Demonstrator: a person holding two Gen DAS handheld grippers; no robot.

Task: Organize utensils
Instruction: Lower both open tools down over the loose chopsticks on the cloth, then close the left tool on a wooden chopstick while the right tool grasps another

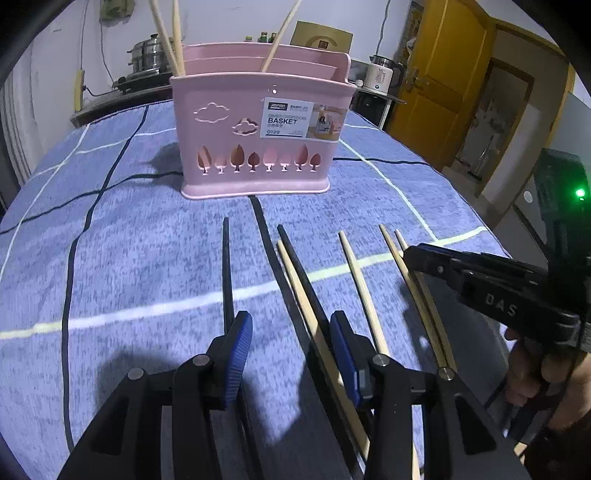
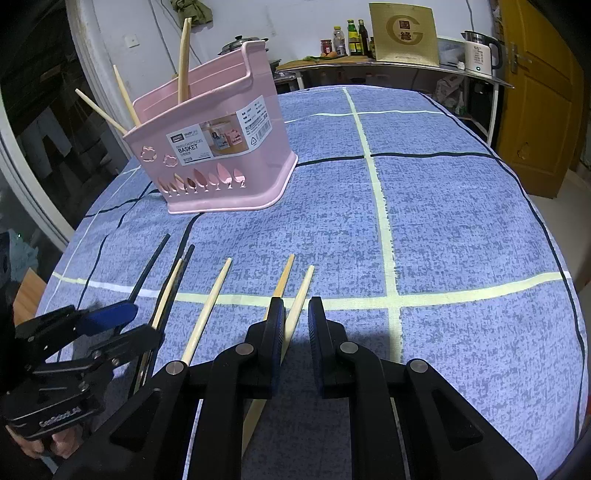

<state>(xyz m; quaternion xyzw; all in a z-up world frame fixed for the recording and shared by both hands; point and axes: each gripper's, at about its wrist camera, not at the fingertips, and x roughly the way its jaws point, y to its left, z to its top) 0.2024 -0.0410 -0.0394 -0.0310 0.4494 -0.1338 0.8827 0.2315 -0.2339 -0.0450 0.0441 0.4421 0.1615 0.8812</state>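
A pink utensil basket point(image 1: 255, 136) stands on the blue checked cloth, with three wooden chopsticks point(image 1: 168, 40) upright in it; it also shows in the right wrist view point(image 2: 218, 155). Several chopsticks lie in a row on the cloth in front of it: two black ones point(image 1: 227, 266) point(image 1: 295, 266) and several wooden ones point(image 1: 356, 280). My left gripper point(image 1: 291, 354) is open and empty, low over the left end of the row. My right gripper point(image 2: 296, 321) is open, its jaws on either side of the rightmost wooden chopstick point(image 2: 301, 295), not closed on it.
The table point(image 2: 461, 229) has a rounded edge at right and near. A counter with bottles point(image 2: 351, 37), a kettle point(image 2: 480, 51) and a gold box point(image 2: 404, 35) stands behind. A yellow door point(image 2: 539, 96) is at right. Steel pots point(image 1: 147, 55) sit at back left.
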